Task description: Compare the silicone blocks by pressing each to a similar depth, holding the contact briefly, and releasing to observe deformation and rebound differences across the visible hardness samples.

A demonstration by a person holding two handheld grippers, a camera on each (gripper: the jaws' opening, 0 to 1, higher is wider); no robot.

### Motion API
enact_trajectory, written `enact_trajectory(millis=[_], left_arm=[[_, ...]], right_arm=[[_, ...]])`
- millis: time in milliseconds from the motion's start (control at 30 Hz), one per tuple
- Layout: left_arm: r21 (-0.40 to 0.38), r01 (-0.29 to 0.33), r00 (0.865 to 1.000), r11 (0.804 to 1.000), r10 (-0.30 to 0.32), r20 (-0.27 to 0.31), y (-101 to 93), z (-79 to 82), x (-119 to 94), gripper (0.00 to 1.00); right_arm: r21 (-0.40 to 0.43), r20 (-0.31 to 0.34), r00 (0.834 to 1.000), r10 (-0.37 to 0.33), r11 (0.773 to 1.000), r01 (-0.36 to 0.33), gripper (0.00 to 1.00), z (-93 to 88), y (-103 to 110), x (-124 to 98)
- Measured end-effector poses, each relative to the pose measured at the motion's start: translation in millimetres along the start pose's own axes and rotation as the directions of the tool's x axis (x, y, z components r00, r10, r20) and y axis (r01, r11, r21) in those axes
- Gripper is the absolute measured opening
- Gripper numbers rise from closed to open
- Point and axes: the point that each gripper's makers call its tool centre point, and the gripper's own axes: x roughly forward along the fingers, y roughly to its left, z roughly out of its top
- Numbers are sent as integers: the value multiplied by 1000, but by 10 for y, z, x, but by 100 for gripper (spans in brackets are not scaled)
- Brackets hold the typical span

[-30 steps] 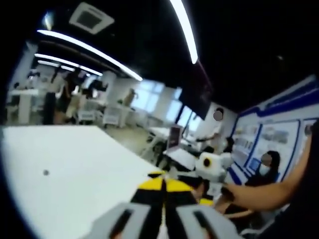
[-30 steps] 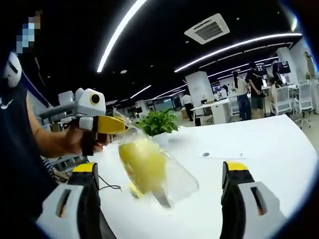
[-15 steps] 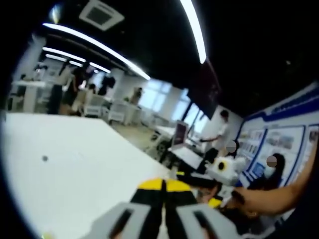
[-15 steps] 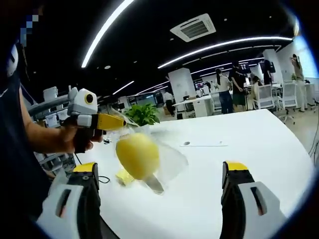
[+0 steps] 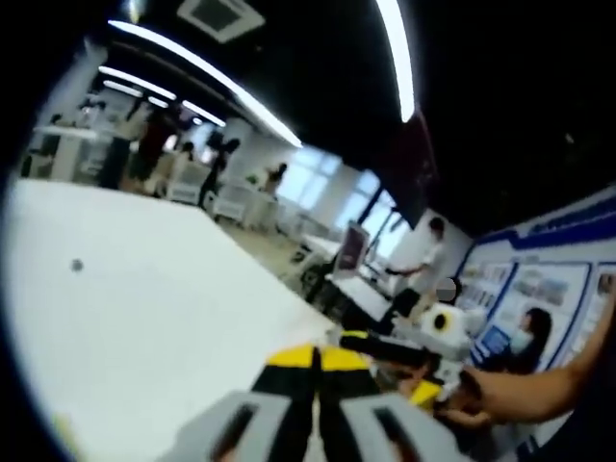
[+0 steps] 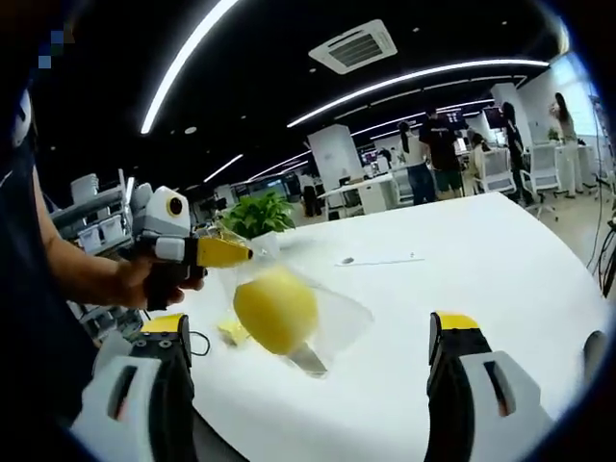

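Observation:
A yellow silicone block [image 6: 275, 310] hangs inside a clear plastic bag [image 6: 337, 322] just above the white table [image 6: 481, 260]. My left gripper [image 6: 244, 254] comes in from the left of the right gripper view, held by a hand, and is shut on the bag's top edge. In its own view the left gripper [image 5: 316, 358] shows yellow tips pressed together. My right gripper [image 6: 308, 332] is open, its jaws wide apart on either side of the hanging bag, not touching it. A small yellow piece [image 6: 231, 332] lies on the table under the bag. The right gripper [image 5: 388, 364] also appears at lower right.
A potted plant [image 6: 252, 214] stands at the table's far edge behind the bag. A thin flat item [image 6: 377, 260] lies farther along the table, and a black cable [image 6: 197, 344] trails at the left. People and desks [image 6: 433, 154] fill the background.
Both cameras have shifted a little. The bag with the yellow block has swung slightly and still hangs from the left gripper. The right gripper's jaws stay open.

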Motion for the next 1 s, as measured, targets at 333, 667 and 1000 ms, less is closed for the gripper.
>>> enact_trajectory(millis=[333,667,1000], left_arm=[[-81,-41,999,996,39,-22,194,-307,112,0],[-180,-61,998,982,56,-30,420,-444,209,0],[-224,-108,994,969,100,-45,697,-552,253,0]], right_arm=[[24,-27,1000,-2,1000,3,96,-142,5,-2],[55,-42,999,-16,998,18,96,-251,-60,-35],[77,-54,998,-27,997,31,96,-317,-75,-41]])
